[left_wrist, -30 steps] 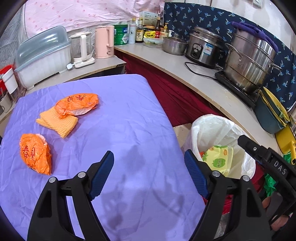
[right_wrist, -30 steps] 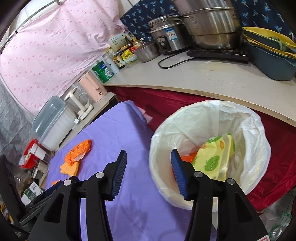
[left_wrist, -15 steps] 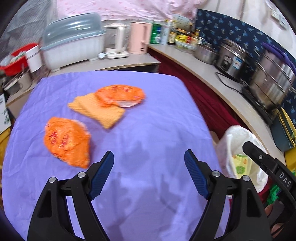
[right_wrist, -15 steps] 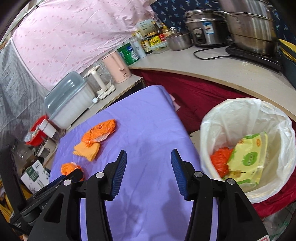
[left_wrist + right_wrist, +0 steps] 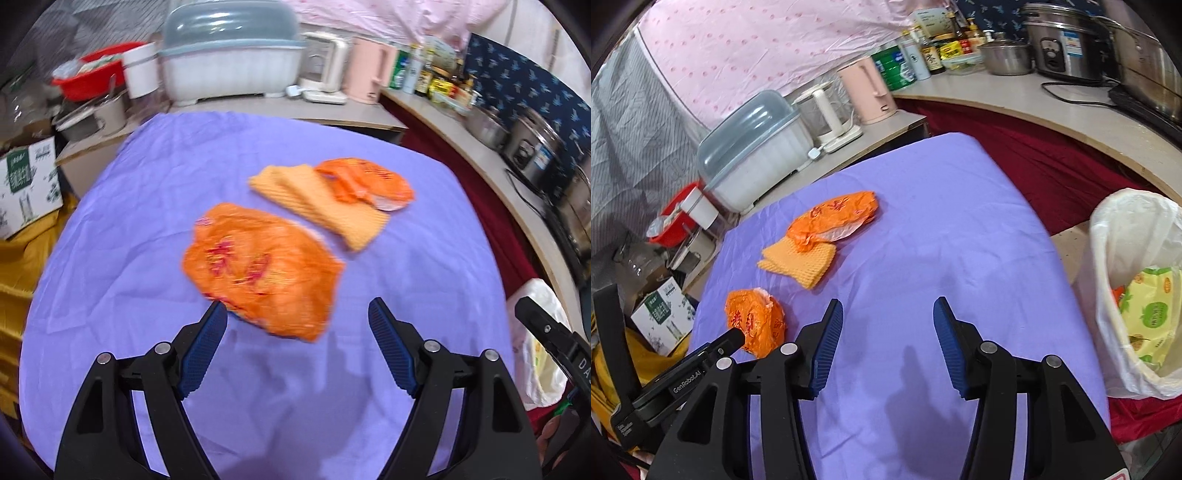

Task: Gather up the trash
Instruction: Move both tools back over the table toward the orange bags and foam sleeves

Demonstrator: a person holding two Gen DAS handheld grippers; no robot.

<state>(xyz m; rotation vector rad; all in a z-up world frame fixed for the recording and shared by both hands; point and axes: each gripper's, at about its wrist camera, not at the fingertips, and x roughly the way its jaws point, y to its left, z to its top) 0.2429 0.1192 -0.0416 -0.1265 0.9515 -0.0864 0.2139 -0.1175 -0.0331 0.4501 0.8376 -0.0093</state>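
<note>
A crumpled orange wrapper [image 5: 258,277] lies on the purple tablecloth [image 5: 424,258], just ahead of my open, empty left gripper [image 5: 297,314]; it also shows in the right wrist view [image 5: 755,321]. Beyond it lie a yellow waffle-textured piece [image 5: 321,206] and a second orange wrapper [image 5: 365,182], touching each other; both show in the right wrist view, the yellow piece [image 5: 801,262] and the wrapper [image 5: 834,216]. My right gripper [image 5: 888,314] is open and empty above bare cloth. A white-lined trash bin [image 5: 1104,236] at the right holds a yellow-green packet [image 5: 1148,314].
A counter behind the table carries a lidded dish box [image 5: 229,48], a kettle [image 5: 325,70], a pink jug [image 5: 365,70], bottles and a rice cooker [image 5: 1063,40]. A cardboard box [image 5: 26,181] and a red basin [image 5: 92,70] stand at the left. A red cloth hangs under the counter.
My left gripper has swung left and closer to the near orange wrapper, which now sits just ahead of its jaws. My right gripper has turned from the bin toward the table.
</note>
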